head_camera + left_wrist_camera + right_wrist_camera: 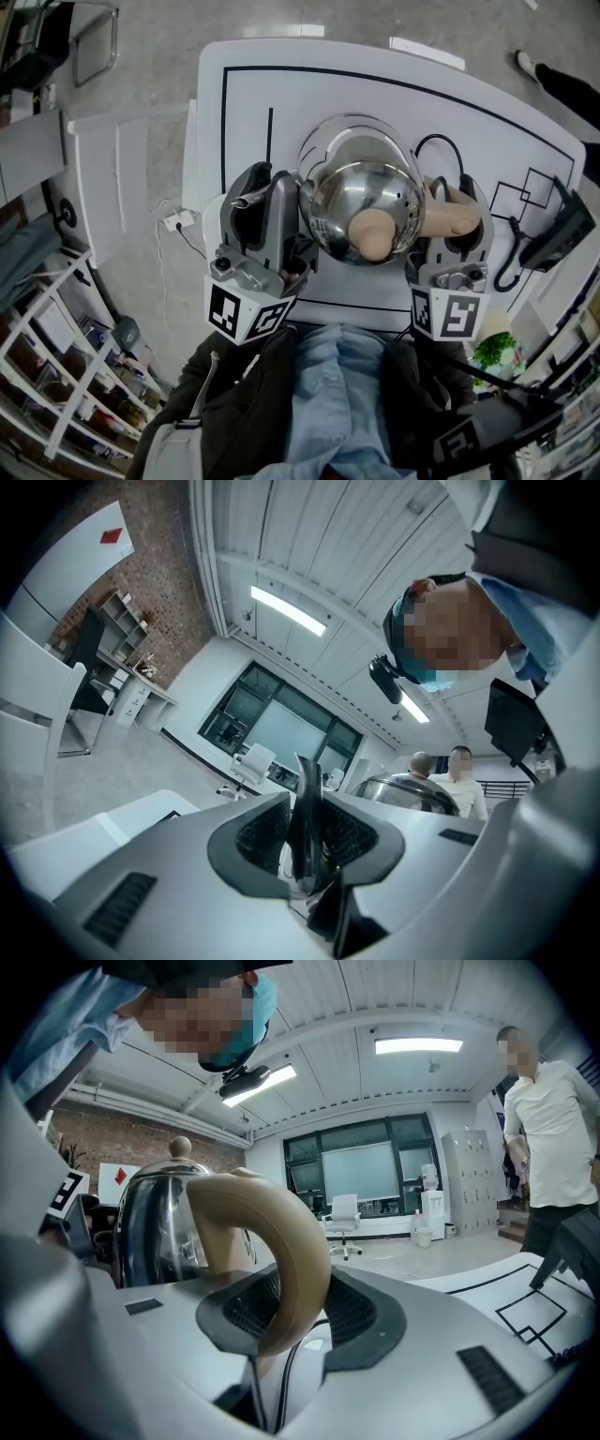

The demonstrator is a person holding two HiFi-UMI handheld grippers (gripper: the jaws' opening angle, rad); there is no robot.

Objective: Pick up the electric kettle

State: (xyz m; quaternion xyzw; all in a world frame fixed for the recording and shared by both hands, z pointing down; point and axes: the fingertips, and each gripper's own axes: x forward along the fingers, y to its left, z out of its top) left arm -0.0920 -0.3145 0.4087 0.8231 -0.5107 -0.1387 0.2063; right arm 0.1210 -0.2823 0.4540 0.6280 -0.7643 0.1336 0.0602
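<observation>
2 grips on the electric kettle [366, 211]: left gripper [306, 836] pinches the spout [302, 794], right gripper [289, 1321] clamps the handle [281, 1232]. Lift both evenly, keeping it level.

No readable text (markers [246, 314] show patterns only).

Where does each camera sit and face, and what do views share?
Head view: on the person's head, looking steeply down at the kettle on the table; left tool, right tool and shirt show.
Left gripper view: on the left tool, along its jaws, closed on the spout; the person overhead.
Right gripper view: on the right tool, along its jaws, closed on the beige handle; person overhead.
Shared: the kettle, in all three.
</observation>
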